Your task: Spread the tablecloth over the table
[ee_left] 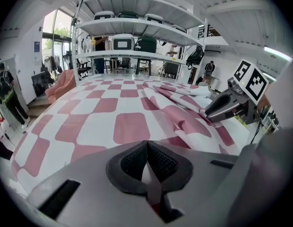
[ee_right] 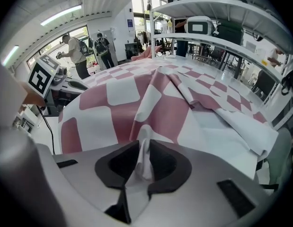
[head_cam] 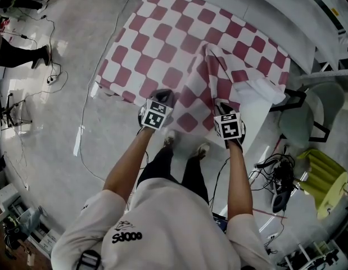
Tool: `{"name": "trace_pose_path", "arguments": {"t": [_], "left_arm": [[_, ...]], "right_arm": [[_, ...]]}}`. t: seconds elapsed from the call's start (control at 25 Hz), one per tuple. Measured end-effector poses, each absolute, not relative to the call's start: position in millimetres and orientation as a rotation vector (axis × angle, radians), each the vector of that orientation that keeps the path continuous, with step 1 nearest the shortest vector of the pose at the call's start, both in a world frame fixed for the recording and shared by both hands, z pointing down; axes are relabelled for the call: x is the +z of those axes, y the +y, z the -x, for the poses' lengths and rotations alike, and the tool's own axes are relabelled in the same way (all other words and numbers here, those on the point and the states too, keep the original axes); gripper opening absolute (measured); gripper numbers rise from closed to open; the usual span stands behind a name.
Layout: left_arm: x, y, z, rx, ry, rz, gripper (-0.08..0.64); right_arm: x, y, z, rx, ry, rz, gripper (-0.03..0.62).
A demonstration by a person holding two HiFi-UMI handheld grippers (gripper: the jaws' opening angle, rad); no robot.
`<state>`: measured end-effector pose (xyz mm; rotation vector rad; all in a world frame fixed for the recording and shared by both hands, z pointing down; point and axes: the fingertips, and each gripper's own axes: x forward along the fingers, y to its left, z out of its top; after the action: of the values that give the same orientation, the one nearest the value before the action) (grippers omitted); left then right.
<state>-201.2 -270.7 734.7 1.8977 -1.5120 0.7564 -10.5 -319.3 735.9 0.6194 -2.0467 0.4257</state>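
With its near side pinched in two places, the red-and-white checked fabric tablecloth (head_cam: 162,49) lies over most of the white counter (head_cam: 257,125). A ridge of folds is bunched toward the right, and that corner is still bare. The left claw (ee_left: 147,150) and the right claw (ee_right: 145,150) are each clenched on the cloth. The spreading looks partway done. Next, the cloth likely needs drawing taut and to the right, to flatten the ridge and cover the corner.

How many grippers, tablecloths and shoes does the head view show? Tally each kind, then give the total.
Grippers: 2, the left gripper and the right gripper
Tablecloth: 1
Shoes: 2
Total: 5
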Motion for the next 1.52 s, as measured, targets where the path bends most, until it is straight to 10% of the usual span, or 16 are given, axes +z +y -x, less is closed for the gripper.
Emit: {"name": "trace_pose_path", "arguments": {"t": [0.2,1.52], "left_arm": [[736,-271,199,0.778,-1.501,-1.9,0.026],[721,-268,186,0.805,-1.437,-2.011,0.028]], "right_arm": [[735,-318,14,0.417,-2.044,-0.624,0.031],[627,-245,-130,0.501,-2.086,-1.057,0.026]]}}
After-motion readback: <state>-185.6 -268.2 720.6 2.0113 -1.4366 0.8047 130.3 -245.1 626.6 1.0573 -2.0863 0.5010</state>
